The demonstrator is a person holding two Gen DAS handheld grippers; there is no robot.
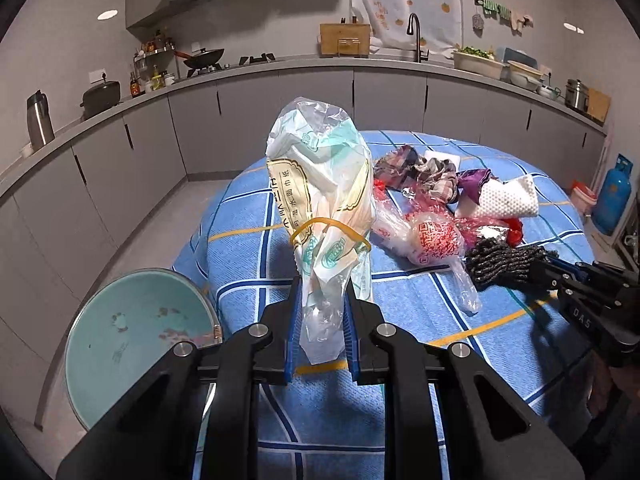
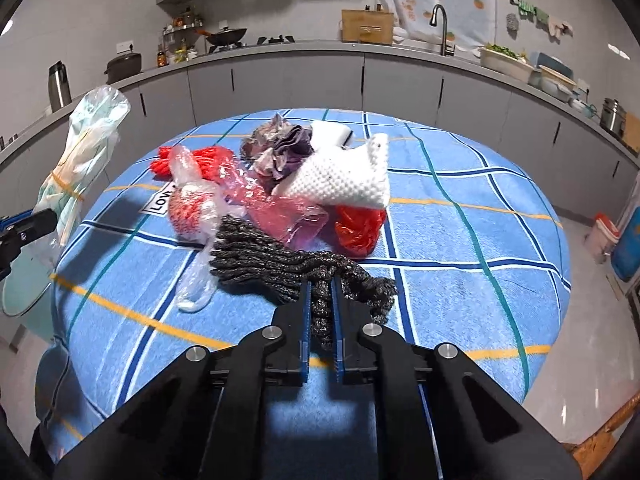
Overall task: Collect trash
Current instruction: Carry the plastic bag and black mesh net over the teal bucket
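Observation:
My left gripper [image 1: 322, 280] is shut on the lower end of a clear and white plastic bag [image 1: 320, 176] bound with a yellow rubber band, and holds it upright above the table's left edge. The right wrist view has that bag [image 2: 86, 148] at the far left. My right gripper [image 2: 320, 280] is shut on a dark grey knitted cloth [image 2: 260, 260] lying on the blue checked tablecloth [image 2: 460, 280]. Behind it lies a pile: a clear bag with red print [image 2: 192, 204], a pink bag [image 2: 280, 216], a red bag [image 2: 358, 228], white foam mesh [image 2: 344, 176] and a purple crumpled wrapper [image 2: 280, 148].
A round teal bin [image 1: 132, 340] stands open on the floor beside the table's left edge, below the held bag. Grey kitchen cabinets [image 1: 280, 112] curve behind the table. A blue gas cylinder [image 1: 612, 196] stands on the floor at the right.

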